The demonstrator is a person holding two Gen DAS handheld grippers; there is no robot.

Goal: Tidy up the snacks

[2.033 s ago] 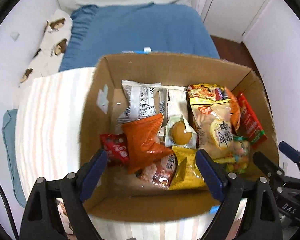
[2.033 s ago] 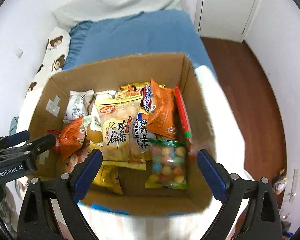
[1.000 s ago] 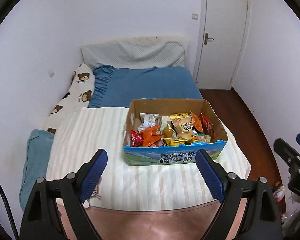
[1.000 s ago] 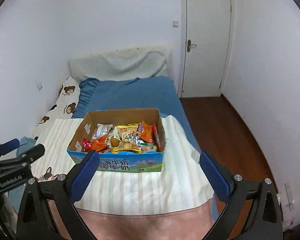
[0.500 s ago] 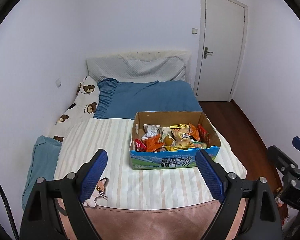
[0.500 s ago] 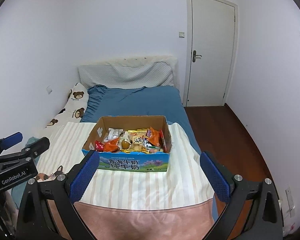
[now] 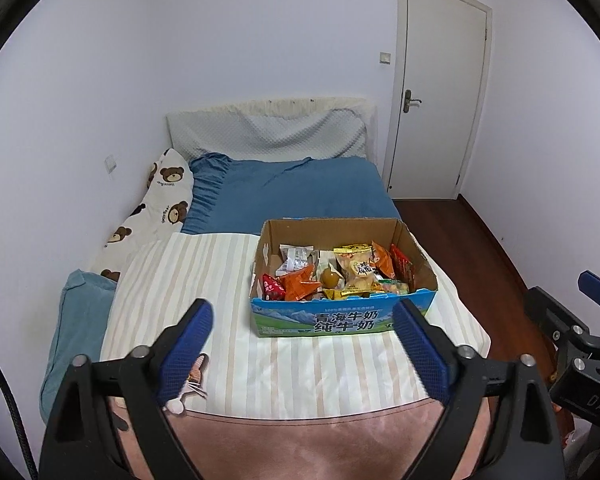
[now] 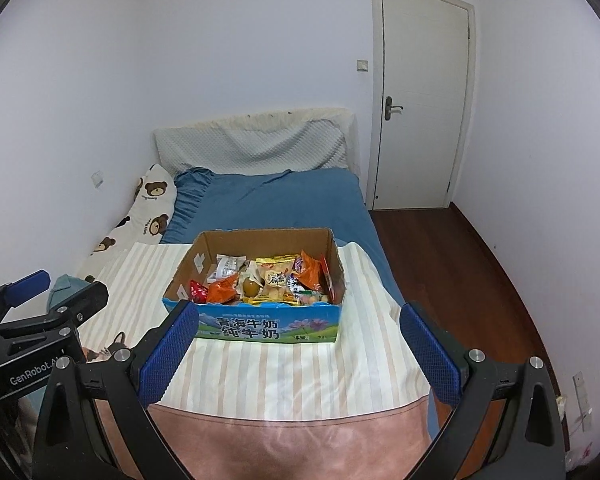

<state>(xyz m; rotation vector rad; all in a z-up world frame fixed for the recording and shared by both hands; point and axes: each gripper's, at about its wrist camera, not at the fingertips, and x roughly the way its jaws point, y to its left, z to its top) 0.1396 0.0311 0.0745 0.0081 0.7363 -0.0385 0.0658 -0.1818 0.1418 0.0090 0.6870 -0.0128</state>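
A: Both grippers are hanging well back from the bed now, looking down its length. The left gripper (image 7: 302, 340) is standing wide, nothing between its blue pads (image 7: 186, 346), and its jaws have just been spreading a touch further.

B: And the right gripper (image 8: 298, 350) is gaping just as wide, pads bare, gripping nothing at all.

A: The cardboard box (image 7: 342, 322) is sitting on the striped blanket (image 7: 188, 276), toward the door side of the bed, blue printed panel facing us.

B: It's holding the snacks in a jumble: an orange packet (image 7: 300, 282) near the left, a red packet (image 7: 272, 286) lying beside it against the box wall, a brown egg-shaped snack (image 7: 329, 278) in the middle.

A: A pale cracker bag (image 7: 358, 268) is lying just right of that, and a white wrapper (image 7: 296, 258) is resting toward the back.

B: Behind the box, the blue sheet (image 8: 268, 204) is running up to the pale headboard cushion (image 8: 256, 146), with a bear-print pillow (image 8: 140, 216) along the wall.

A: And the white door (image 8: 420, 96) is standing closed on the right.
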